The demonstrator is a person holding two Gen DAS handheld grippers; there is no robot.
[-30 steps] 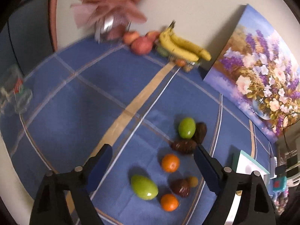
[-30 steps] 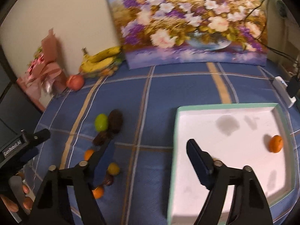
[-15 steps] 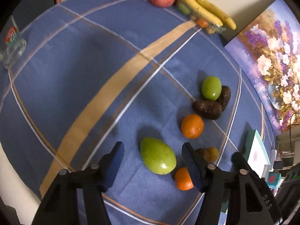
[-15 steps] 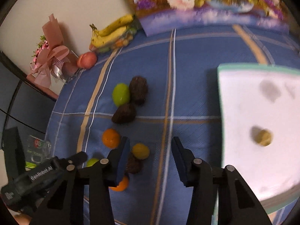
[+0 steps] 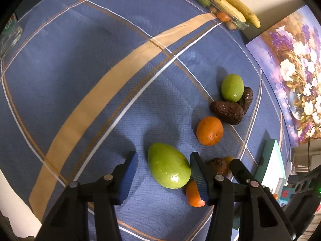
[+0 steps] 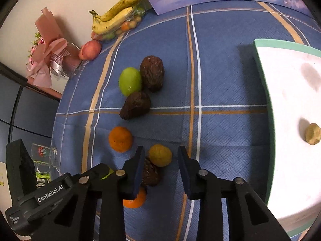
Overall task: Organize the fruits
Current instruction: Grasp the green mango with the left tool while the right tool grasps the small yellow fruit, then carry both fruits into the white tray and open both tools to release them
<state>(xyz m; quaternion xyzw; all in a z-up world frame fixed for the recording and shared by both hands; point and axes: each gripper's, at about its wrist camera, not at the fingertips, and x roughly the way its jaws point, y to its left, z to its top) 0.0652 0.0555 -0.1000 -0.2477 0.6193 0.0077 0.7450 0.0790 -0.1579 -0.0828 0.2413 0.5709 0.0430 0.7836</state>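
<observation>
Both grippers are at the picking stage: the left gripper [image 5: 163, 165] spread around the green mango [image 5: 168, 165], the right gripper [image 6: 160, 160] spread around a yellow fruit [image 6: 160, 155] beside it, each needing to close.

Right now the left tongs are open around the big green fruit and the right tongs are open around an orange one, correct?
Not quite. The right wrist view shows the right tongs open around the small yellow fruit, not an orange one. The left tongs do bracket the big green fruit.
</observation>
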